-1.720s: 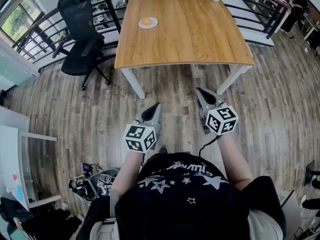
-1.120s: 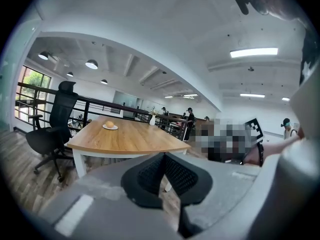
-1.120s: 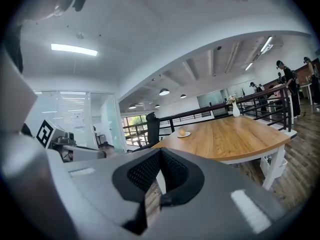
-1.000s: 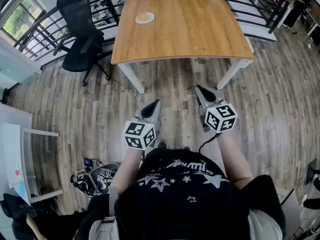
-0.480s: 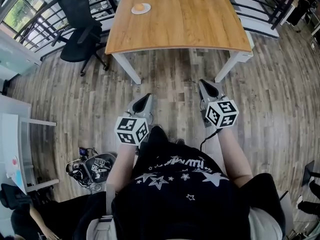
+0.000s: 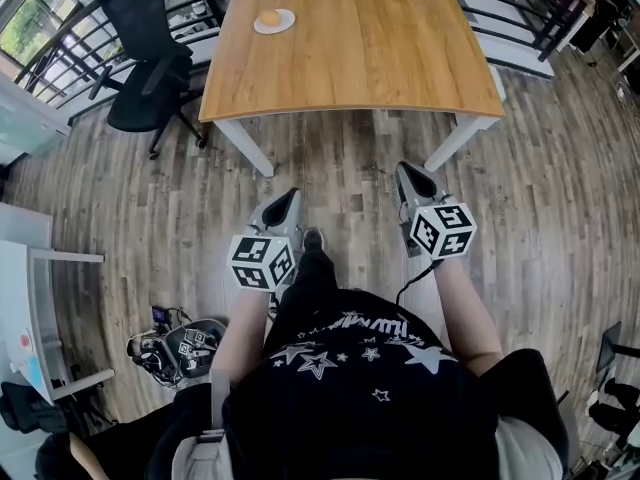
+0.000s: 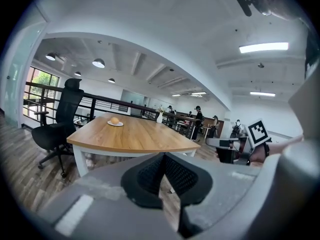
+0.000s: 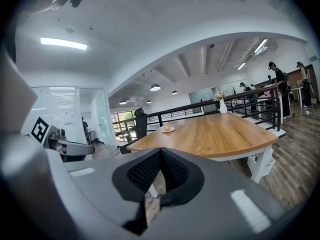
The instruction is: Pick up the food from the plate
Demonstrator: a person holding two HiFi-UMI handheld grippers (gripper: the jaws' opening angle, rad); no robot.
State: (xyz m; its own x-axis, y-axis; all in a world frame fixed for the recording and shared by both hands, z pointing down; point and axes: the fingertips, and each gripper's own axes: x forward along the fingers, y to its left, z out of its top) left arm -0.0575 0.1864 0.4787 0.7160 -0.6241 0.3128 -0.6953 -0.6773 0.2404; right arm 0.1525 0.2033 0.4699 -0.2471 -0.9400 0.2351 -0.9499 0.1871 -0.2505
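1. Overhead, from the head view, I saw the food (image 6: pixel 269 17) sitting on a small white plate (image 6: pixel 283 24) near the far left corner of the wooden table (image 6: pixel 350 58). A black office chair (image 6: pixel 140 68) stood just beside that corner. The left gripper (image 6: pixel 291 196) and right gripper (image 6: pixel 405 169) were both held over the plank floor (image 6: pixel 340 158), well apart from the plate, with the table's near edge between them and it.
2. Through the left gripper view, its jaws (image 7: pixel 163 155) were pressed together on nothing. The food (image 7: pixel 115 120) looked like a round, orange-brown lump, and I could make out no long axis or facing. A white vase (image 7: pixel 160 117) stood at the table's far edge, by the railing (image 7: pixel 100 104).
3. Through the right gripper view, its jaws (image 8: pixel 160 151) were likewise closed and empty. The food (image 8: pixel 166 128) lay on its plate (image 8: pixel 170 130) at the table's far left, with the chair (image 8: pixel 140 126) behind it.
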